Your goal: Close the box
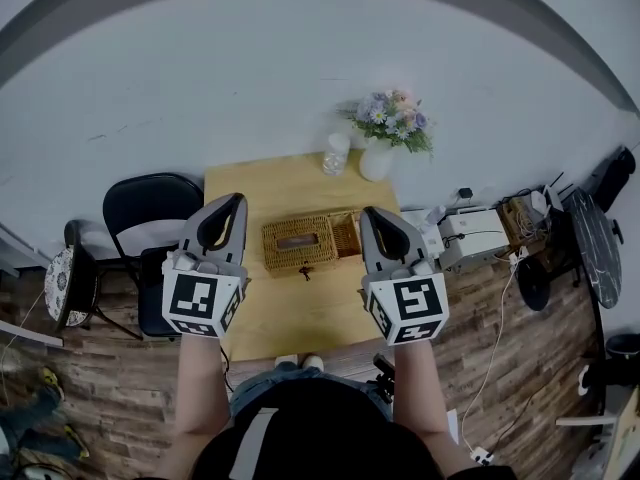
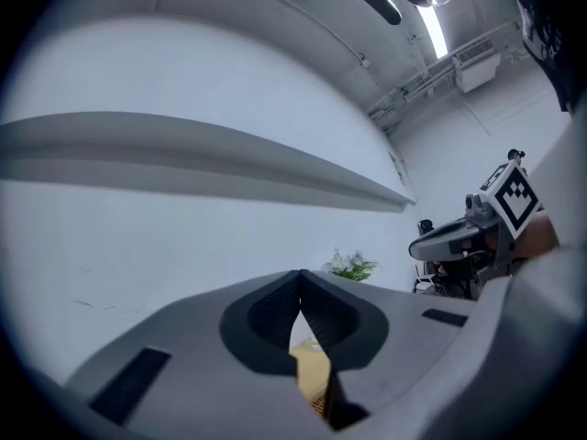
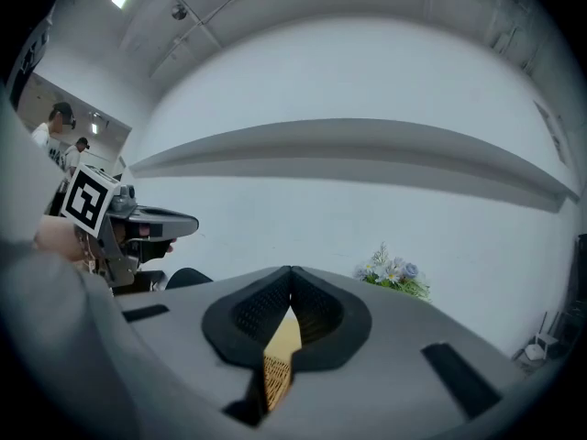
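Note:
A woven wicker box [image 1: 298, 242] sits in the middle of the wooden table [image 1: 250, 308]; its right end [image 1: 346, 234] looks open, with a flap standing up. My left gripper [image 1: 238, 200] hangs above the table just left of the box, jaws shut with nothing between them. My right gripper [image 1: 367, 212] is held above the box's right end, also shut and empty. In the left gripper view the closed tips of the left gripper [image 2: 300, 273] meet, with wicker [image 2: 316, 388] showing below them. The right gripper view shows the right gripper [image 3: 290, 269] likewise over wicker [image 3: 275, 374].
A white vase of flowers [image 1: 378, 158] and a glass jar [image 1: 336, 154] stand at the table's far edge. A black chair [image 1: 150, 208] and a cushioned stool [image 1: 60, 283] are on the left. A white device [image 1: 470, 236] and cables lie on the floor at right.

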